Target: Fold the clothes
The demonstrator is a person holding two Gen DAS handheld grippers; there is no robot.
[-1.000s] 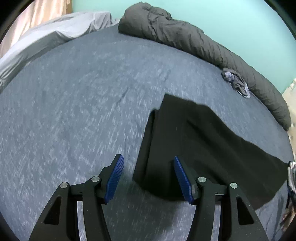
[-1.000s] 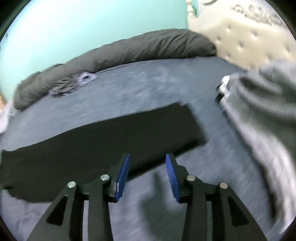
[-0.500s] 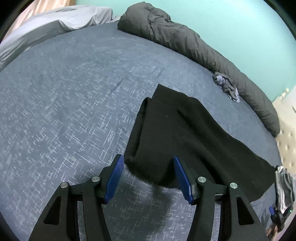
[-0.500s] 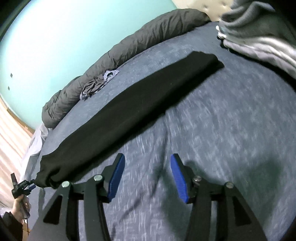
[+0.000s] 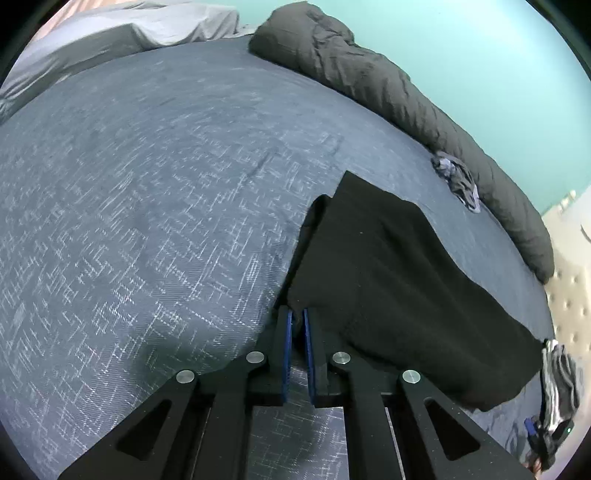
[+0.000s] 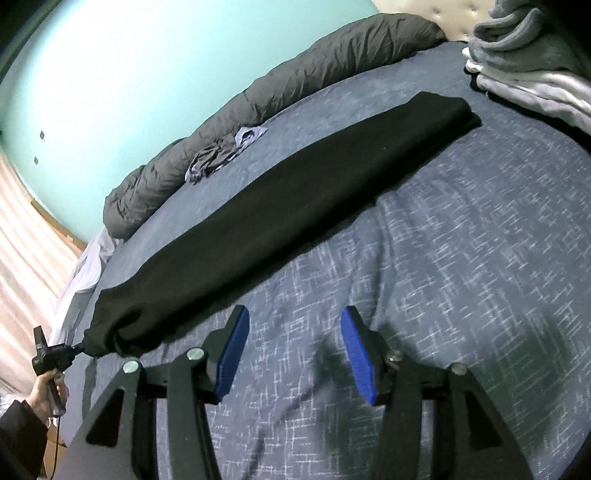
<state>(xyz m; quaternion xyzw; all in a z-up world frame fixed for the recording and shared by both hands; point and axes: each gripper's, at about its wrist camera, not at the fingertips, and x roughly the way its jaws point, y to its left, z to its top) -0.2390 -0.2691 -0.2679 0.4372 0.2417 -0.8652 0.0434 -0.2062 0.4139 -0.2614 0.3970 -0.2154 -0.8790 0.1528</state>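
A long black garment (image 5: 388, 277) lies folded into a narrow strip on the blue-grey bed cover (image 5: 147, 221). My left gripper (image 5: 297, 323) is shut on the near corner of its end. The right wrist view shows the whole strip (image 6: 295, 206) running from far right to near left, where the left gripper (image 6: 79, 349), held by a person's hand (image 6: 48, 387), pinches its end. My right gripper (image 6: 291, 325) stands open over the bare cover, just in front of the strip's long edge, with nothing between its fingers.
A rolled dark grey duvet (image 5: 388, 85) runs along the turquoise wall. A small crumpled grey garment (image 6: 225, 151) lies beside it. A pile of grey and white clothes (image 6: 535, 55) sits at the far right by the tufted headboard (image 5: 569, 280). A light grey sheet (image 5: 110, 33) lies far left.
My left gripper went from open to shut on the end of the black garment. The right gripper swung back from the strip's far end toward its near side, staying open.
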